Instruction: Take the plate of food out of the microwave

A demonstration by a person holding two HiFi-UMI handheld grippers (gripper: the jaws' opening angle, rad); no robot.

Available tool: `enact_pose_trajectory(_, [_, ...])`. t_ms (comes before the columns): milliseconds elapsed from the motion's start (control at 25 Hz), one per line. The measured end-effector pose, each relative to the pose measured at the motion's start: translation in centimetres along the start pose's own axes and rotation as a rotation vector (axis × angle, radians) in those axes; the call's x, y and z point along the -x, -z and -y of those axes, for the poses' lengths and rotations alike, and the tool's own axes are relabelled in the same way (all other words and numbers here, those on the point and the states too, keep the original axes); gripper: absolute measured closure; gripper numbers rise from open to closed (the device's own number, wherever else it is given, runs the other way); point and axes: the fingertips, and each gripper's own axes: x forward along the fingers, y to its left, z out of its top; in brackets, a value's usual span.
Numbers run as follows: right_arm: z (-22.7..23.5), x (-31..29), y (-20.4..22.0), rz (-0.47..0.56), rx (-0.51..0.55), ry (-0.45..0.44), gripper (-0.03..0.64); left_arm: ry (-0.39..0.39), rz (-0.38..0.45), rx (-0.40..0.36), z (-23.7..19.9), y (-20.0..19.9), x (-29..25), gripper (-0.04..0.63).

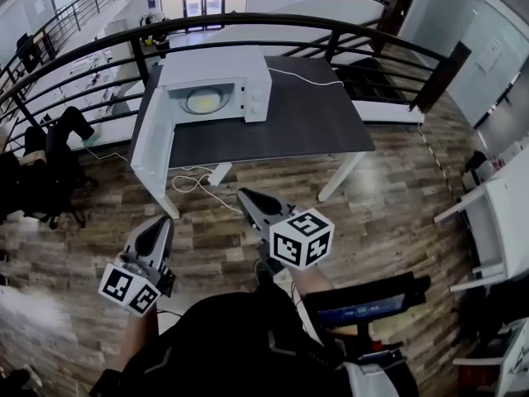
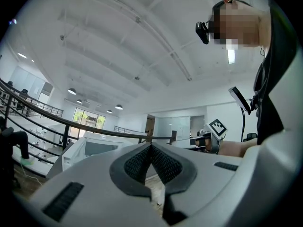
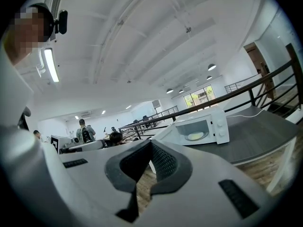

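Note:
A white microwave (image 1: 216,88) stands on a dark table (image 1: 314,118), its door (image 1: 151,147) swung wide open to the left. Inside lies a pale plate of food (image 1: 203,101); the right gripper view also catches the plate (image 3: 195,136) in the microwave (image 3: 201,126). Both grippers are held low over the wooden floor, well short of the table. My left gripper (image 1: 160,226) is shut with nothing in it, its tips meeting (image 2: 150,145). My right gripper (image 1: 247,195) is shut and empty too (image 3: 150,143). The left gripper view shows the microwave (image 2: 94,148) beyond the jaws.
A black curved railing (image 1: 248,23) runs behind the table. A white cable (image 1: 198,180) trails on the floor under the table. Office chairs (image 1: 50,155) stand at the left, white furniture (image 1: 496,213) at the right. A screen device (image 1: 364,304) sits by my right side.

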Motion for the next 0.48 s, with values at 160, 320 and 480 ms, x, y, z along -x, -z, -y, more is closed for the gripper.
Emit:
enact_pose_trajectory(160, [1.9,-1.0,-1.5,0.009,0.006,-0.015,0.627,-0.016,0.004,-0.016,-0.5,-0.6,-1.9,0.591])
enact_pose_trajectory(320, [3.9,-2.0,-2.5,0.008,0.003,-0.041,0.627,-0.043,0.009,-0.02,-1.3,-0.7,-4.2,0.591])
enact_pose_trajectory(480, [6.1,-3.1,-3.3,-0.003,0.007,-0.061,0.627,-0.066,0.005,-0.025,-1.8,-0.5,-6.4,0.591])
